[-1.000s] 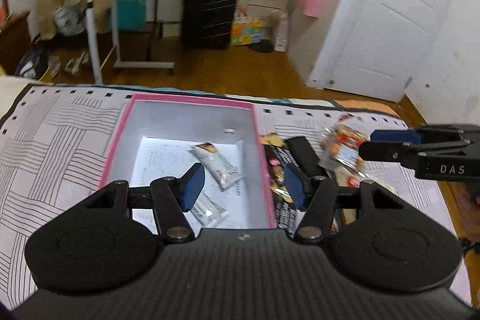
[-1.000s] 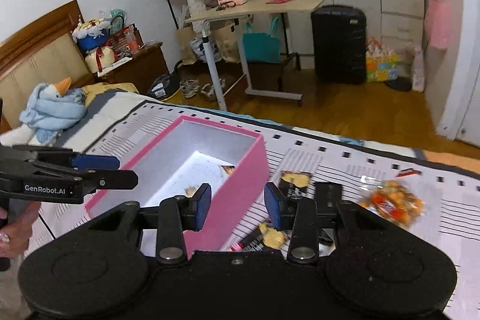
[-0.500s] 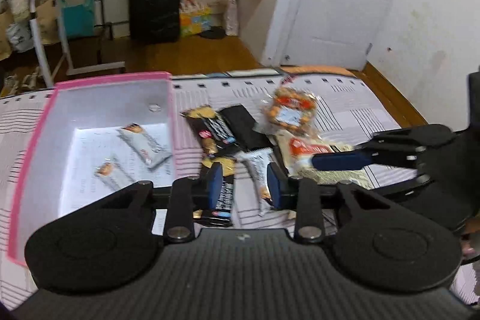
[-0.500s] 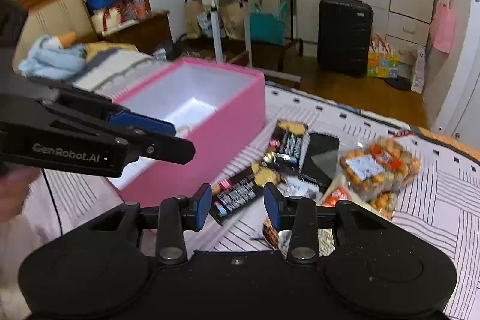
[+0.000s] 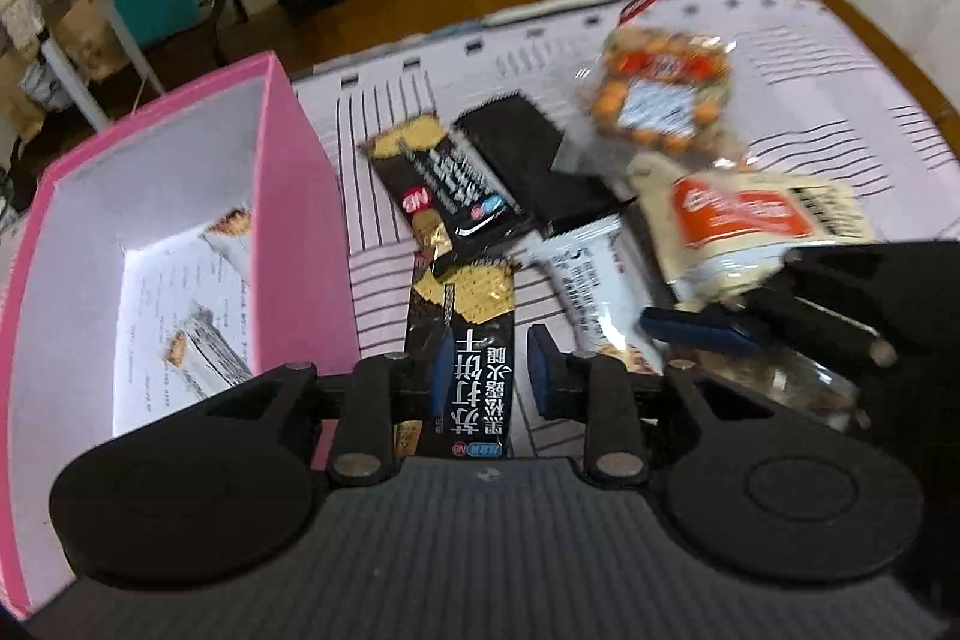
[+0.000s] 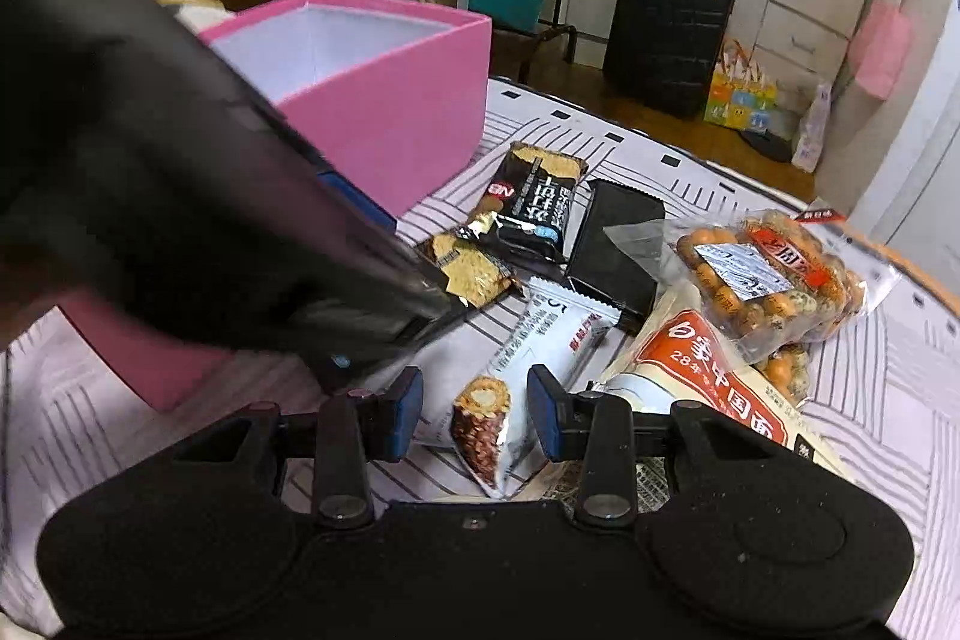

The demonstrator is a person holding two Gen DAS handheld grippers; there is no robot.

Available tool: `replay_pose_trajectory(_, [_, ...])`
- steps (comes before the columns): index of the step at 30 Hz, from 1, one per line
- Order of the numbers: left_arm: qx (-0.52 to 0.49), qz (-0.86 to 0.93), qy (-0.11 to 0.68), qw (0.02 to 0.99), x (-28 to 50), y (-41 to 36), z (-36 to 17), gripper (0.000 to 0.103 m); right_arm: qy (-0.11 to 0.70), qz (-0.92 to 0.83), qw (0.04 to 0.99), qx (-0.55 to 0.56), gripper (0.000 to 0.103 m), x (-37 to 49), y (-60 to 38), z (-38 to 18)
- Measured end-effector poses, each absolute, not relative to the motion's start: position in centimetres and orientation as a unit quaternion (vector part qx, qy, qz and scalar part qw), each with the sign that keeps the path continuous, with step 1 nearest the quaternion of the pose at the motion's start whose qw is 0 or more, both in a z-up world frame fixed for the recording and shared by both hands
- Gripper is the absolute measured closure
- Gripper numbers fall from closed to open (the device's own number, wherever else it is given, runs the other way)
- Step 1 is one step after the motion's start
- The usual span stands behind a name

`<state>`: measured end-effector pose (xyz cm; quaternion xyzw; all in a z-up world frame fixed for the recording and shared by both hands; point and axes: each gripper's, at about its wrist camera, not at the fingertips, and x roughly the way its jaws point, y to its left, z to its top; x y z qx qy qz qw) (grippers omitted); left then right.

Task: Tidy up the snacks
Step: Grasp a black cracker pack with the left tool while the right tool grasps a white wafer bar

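Left gripper [image 5: 487,363], fingers pinching the black cracker pack [image 5: 465,334] lying lengthwise 12-to-6 beside the pink box [image 5: 300,232] at 9, right gripper [image 6: 474,407] hovering spread over the white bar [image 6: 528,370].

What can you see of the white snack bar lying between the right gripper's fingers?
The white snack bar is a long, glossy sealed wrapper, white with dark print, red lettering and a picture of a brown nut-covered roll at its near end. It lies flat on the striped cover, angled away from the camera. Its near end sits between the pads of the right gripper, which do not press on it. Its far, serrated end overlaps the black packet; the noodle bag lies alongside.
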<state>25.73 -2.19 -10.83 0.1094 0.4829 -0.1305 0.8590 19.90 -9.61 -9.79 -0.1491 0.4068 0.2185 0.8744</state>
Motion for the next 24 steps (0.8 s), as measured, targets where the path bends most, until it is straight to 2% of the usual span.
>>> replay_pose_trajectory(3, [0.124,-0.12,0.496,0.851,26.2,-2.5,-12.2,0.07,0.401,0.206,0.877,-0.164,0.06,19.6,-9.3,-10.3])
replay_pose_trajectory(6, [0.122,-0.124,0.51,0.842,26.1,-2.4,-13.3,0.07,0.398,0.202,0.876,-0.181,0.059,19.4,-8.9,-10.8])
replay_pose_trajectory(10, [0.137,-0.103,0.504,0.846,25.8,-2.4,-14.3,0.068,0.393,0.202,0.876,-0.191,0.054,19.2,-8.5,-11.2])
replay_pose_trajectory(11, [0.141,-0.098,0.502,0.848,25.7,-2.2,-14.4,0.065,0.393,0.201,0.876,-0.193,0.053,19.1,-8.4,-11.2])
replay_pose_trajectory(16, [0.091,-0.104,0.5,0.855,25.8,-0.5,-14.6,0.06,0.391,0.2,0.873,-0.212,0.043,18.9,-7.7,-11.6])
replay_pose_trajectory(19, [0.085,-0.113,0.489,0.861,25.8,-0.3,-14.8,0.053,0.389,0.199,0.87,-0.23,0.036,19.0,-6.9,-12.1])
replay_pose_trajectory(21, [0.089,-0.123,0.49,0.859,25.8,-0.3,-15.4,0.042,0.387,0.196,0.87,-0.235,0.036,19.0,-6.6,-12.2])
replay_pose_trajectory(24, [0.105,-0.127,0.487,0.857,25.7,-0.7,-16.3,0.037,0.392,0.189,0.869,-0.234,0.039,19.2,-6.6,-12.0])
